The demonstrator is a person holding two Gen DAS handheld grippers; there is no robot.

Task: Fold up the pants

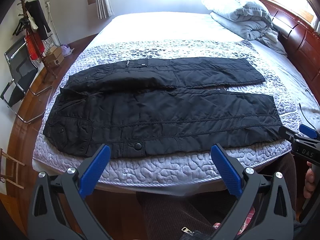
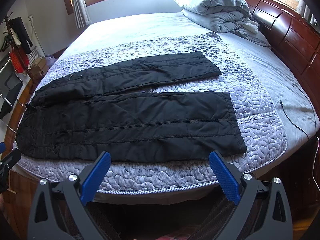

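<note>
— Black quilted pants (image 1: 160, 108) lie flat on the bed (image 1: 164, 172), is that correct?

— Yes. They are spread on the grey-lilac quilted cover, with the waist to the left and the two legs going to the right. The legs are a little apart, so a strip of cover shows between them near the hems.

— Where are the tongs relative to the pants?

— Both are in front of the near edge of the bed, lower than the pants and not touching them. The left gripper (image 1: 160, 170) points at the near leg, close to the snap button (image 1: 138, 146) on the side pocket. The right gripper (image 2: 159, 172) points at the lower part of the same leg, with the near hem (image 2: 234, 124) just to its right.

— Are they holding something?

— No. On each one the blue pads stand wide apart and nothing is between them. In the left view the other tool shows at the right edge, beside the hem, with a hand (image 1: 310, 182) under it.

— What else is on the bed?

— Only a folded grey duvet (image 2: 216, 10) far back near the wooden headboard (image 2: 290, 32), well apart from the pants
</note>
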